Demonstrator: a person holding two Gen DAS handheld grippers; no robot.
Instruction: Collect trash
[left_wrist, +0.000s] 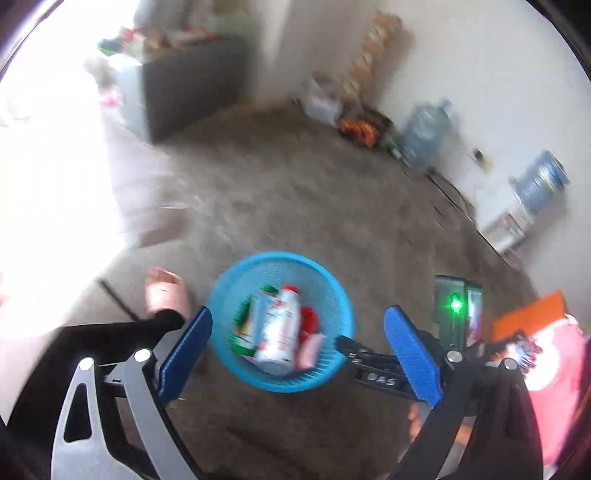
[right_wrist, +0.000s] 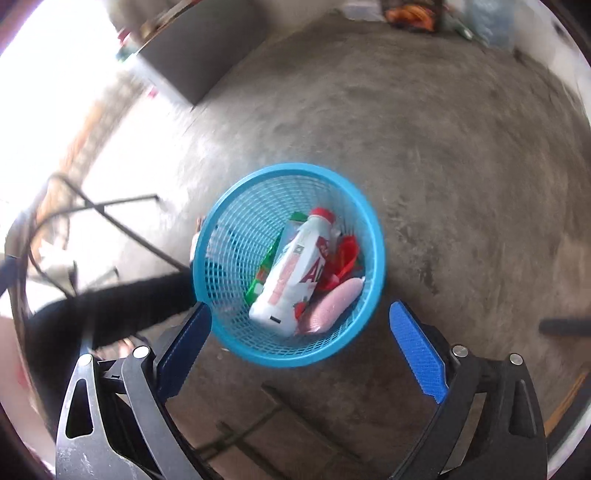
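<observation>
Round blue plastic mesh basket (right_wrist: 288, 266) on the concrete floor (right_wrist: 443, 147), already holding a white red-capped plastic bottle (right_wrist: 295, 273) and wrappers. Left hand-held gripper (left_wrist: 295, 354) and right hand-held gripper (right_wrist: 299, 350) spread, empty. No loose trash visible nearby; probably near done.

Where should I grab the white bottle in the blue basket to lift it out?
Probably the white bottle at its narrow neck below the red cap, coming from above. It leans cap-up on the other trash, and the blue basket walls block its sides.
</observation>
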